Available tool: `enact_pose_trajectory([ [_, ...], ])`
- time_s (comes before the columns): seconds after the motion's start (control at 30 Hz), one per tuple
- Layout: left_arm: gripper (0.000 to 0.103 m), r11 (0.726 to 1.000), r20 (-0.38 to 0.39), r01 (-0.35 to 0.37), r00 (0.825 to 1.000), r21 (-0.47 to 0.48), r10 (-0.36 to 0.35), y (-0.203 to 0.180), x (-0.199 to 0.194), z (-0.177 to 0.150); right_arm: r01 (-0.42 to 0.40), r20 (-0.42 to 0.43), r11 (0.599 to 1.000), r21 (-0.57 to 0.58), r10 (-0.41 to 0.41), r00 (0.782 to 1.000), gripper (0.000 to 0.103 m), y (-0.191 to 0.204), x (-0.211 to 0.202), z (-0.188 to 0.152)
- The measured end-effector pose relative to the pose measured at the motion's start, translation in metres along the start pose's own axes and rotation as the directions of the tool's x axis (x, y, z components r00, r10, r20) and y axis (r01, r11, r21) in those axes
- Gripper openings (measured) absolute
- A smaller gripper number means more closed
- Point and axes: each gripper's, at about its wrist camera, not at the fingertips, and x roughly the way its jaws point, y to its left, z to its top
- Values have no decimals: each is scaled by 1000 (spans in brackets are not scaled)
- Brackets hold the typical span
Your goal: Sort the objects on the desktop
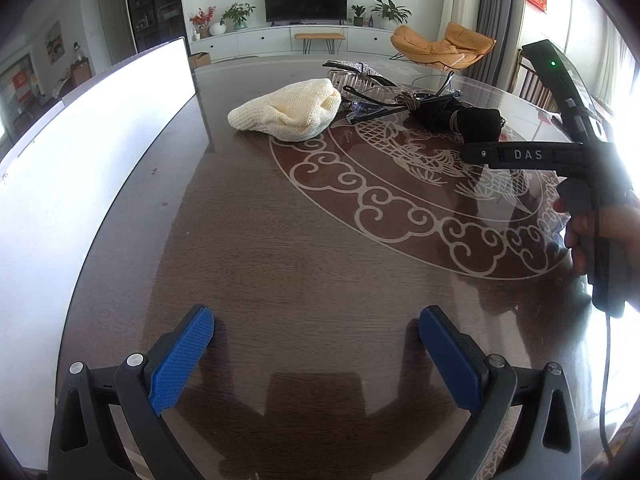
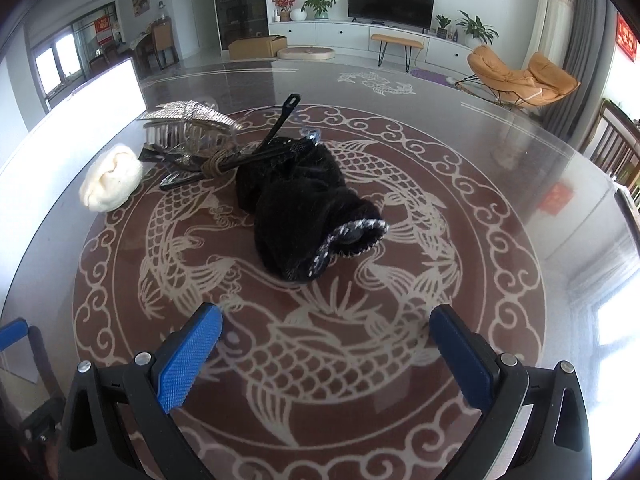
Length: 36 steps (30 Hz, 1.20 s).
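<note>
Glossy wooden table [image 2: 500, 184], fuzzy black cloth pouch [image 2: 296, 208], cream knit hat [image 1: 286, 110], rhinestone-studded clip [image 2: 188, 118].

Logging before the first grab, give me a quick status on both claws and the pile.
Left claw open, empty. Right claw open, facing black knit hat. Cream knit hat, rhinestone hair claw clip, tangled glasses untouched. Path clear.

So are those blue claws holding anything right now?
No. Both the left gripper and right gripper are open and empty above the table.
</note>
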Motion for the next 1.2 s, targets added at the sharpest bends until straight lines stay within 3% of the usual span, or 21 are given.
enact_pose_trajectory([
  [0.23,103,1000,0,2,1000,0,-2,1,0,0,-34,0,998,-46,34,999,103,5,22,31],
  [0.7,103,1000,0,2,1000,0,-2,0,0,0,-48,2,997,-64,49,999,103,10,26,37],
  [0.8,103,1000,0,2,1000,0,-2,0,0,0,-66,15,994,-89,67,998,95,14,24,35],
  [0.93,103,1000,0,2,1000,0,-2,0,0,0,-81,40,991,-106,85,996,69,19,19,32],
  [1.03,103,1000,0,2,1000,0,-2,0,0,0,-81,49,992,-99,86,995,58,21,16,29],
  [1.2,103,1000,1,3,1000,0,-3,0,0,-1,-82,51,993,-82,87,995,57,19,5,16],
])
